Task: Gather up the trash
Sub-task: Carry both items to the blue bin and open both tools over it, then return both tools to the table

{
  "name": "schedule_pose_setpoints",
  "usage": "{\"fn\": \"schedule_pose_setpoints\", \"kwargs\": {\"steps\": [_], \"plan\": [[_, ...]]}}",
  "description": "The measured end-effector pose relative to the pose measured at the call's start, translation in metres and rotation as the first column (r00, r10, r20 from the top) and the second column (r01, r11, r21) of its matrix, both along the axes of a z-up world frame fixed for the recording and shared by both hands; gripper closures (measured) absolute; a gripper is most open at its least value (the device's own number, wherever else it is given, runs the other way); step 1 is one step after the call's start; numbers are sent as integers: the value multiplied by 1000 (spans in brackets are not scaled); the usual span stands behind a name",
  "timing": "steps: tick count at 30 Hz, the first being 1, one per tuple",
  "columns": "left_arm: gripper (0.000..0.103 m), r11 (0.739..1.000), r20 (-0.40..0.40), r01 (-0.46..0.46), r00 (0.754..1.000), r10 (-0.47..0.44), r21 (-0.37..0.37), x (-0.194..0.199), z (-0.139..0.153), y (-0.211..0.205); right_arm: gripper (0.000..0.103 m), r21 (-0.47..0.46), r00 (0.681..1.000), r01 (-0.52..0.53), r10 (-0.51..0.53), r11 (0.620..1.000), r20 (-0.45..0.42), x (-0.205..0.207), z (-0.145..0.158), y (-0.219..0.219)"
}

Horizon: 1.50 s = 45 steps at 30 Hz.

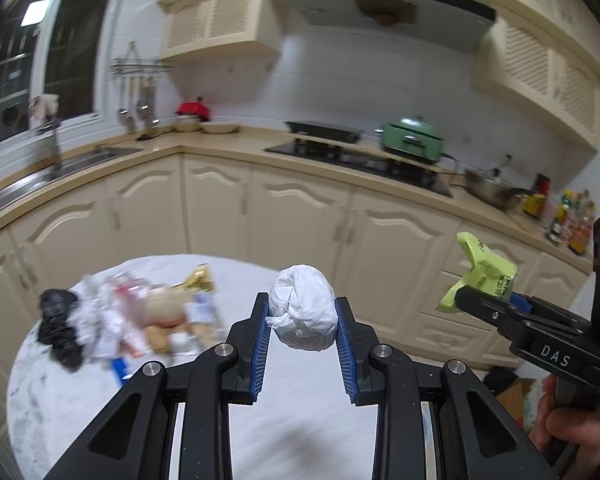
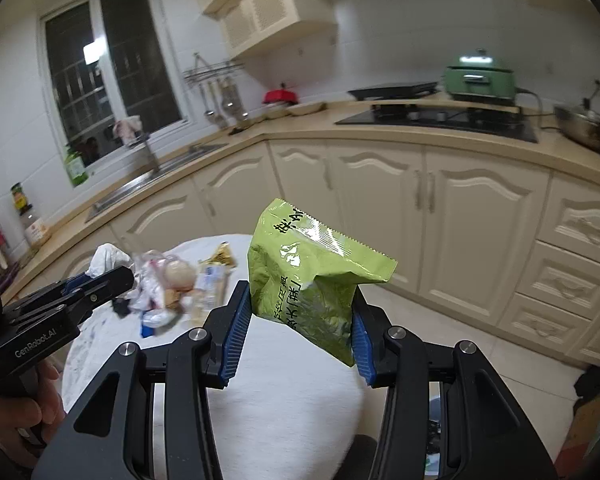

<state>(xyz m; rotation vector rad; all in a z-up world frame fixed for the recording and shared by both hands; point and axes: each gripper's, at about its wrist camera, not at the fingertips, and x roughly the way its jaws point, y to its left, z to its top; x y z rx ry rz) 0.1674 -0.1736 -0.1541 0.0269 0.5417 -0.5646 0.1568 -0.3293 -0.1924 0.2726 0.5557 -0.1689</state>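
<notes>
Left wrist view: a crumpled white paper ball (image 1: 304,312) is sitting pinched between the blue pads of the left gripper (image 1: 302,330), whose jaws are standing narrowly apart and pressing on it from both sides, holding it up above the round white table (image 1: 300,420). To the right, the right gripper (image 2: 298,316) is clamping a green snack packet (image 2: 312,276) by its lower half, the jaws a little wider and the packet's torn top sticking up clear of the table. A hand (image 1: 560,420) is gripping that tool's handle. Behind both, a blurred heap of trash (image 1: 140,320) is lying on the far side of the table, with a black crumpled bag (image 1: 58,328) at its left edge. Cream kitchen cabinets (image 1: 300,216) are running along the back, with a green pot (image 1: 412,140) on the stove.
</notes>
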Motion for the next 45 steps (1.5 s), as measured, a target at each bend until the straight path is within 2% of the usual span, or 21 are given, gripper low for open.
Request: {"fn": "schedule_pose_setpoints", "kwargs": {"steps": [5,10,18,33,38,41,43,45], "plan": [[76,994,-1,107,994,-107,-10,7,-7,-44,57,-6,994,110,-110,994,1,-31,3,-38],[76,977,-67,215,974,-214,4,31,-29,-96,57,5,970,238,-238,971,-46,-60,-14,-83],[76,921,-211,385,906,-366,56,63,-80,-183,57,66,912,383,-367,921,-182,-90,-75,-152],[76,846,-464,500,803,-375,182,151,-161,-351,56,190,849,460,-367,867,-381,-98,-185,-223],[74,825,-537,524,767,-351,210,172,-191,-393,55,225,833,472,-348,852,-430,-93,-215,-239],[66,819,-560,525,760,-329,232,185,-208,-420,54,244,824,480,-338,842,-454,-92,-227,-244],[44,819,-566,521,760,-319,238,191,-213,-429,46,253,820,488,-338,836,-462,-92,-234,-247],[33,825,-559,511,768,-312,241,195,-215,-433,30,264,814,498,-340,826,-471,-93,-240,-250]]}}
